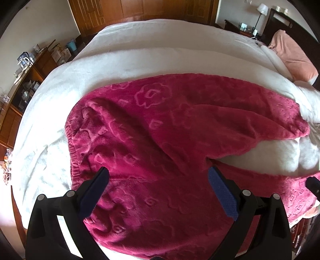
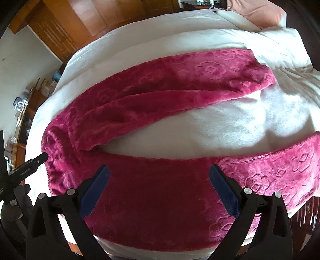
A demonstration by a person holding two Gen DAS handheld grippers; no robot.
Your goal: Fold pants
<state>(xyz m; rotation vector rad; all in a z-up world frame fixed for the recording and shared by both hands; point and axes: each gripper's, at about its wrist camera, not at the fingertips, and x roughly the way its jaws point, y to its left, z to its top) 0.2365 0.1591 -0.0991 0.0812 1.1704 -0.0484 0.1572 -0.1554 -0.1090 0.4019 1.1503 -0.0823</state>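
While both tools hang over the near edge of the bed with nothing caught in them, the fold looks not yet begun; the left gripper (image 1: 158, 176) has its blue-padded fingers spread wide above the hip and seat of the magenta plush fleece pants with embossed flowers (image 1: 160, 124), and the right gripper (image 2: 159, 176) stands just as wide apart over the thigh of the near leg (image 2: 160, 200), neither pad pressing the cloth as far as I can tell. Just beyond the left tool lies the gathered elastic waistband (image 1: 73, 152), at the left end of the garment; past the right tool the near leg runs off to the right along the bed's edge. Between the two legs a wedge of the white fuzzy bed cover (image 2: 200, 128) shows, so the legs are splayed, not stacked; the far leg (image 2: 180, 84) stretches to the right with a long ridge along it. Farther off sit a pink pillow (image 1: 294, 54) and wooden cabinets (image 1: 120, 12). My judgement: the next move calls for pinching the near leg's outer edge, at waist and lower down, and carrying it over onto the far leg; the thick pile may slip from a shallow bite.
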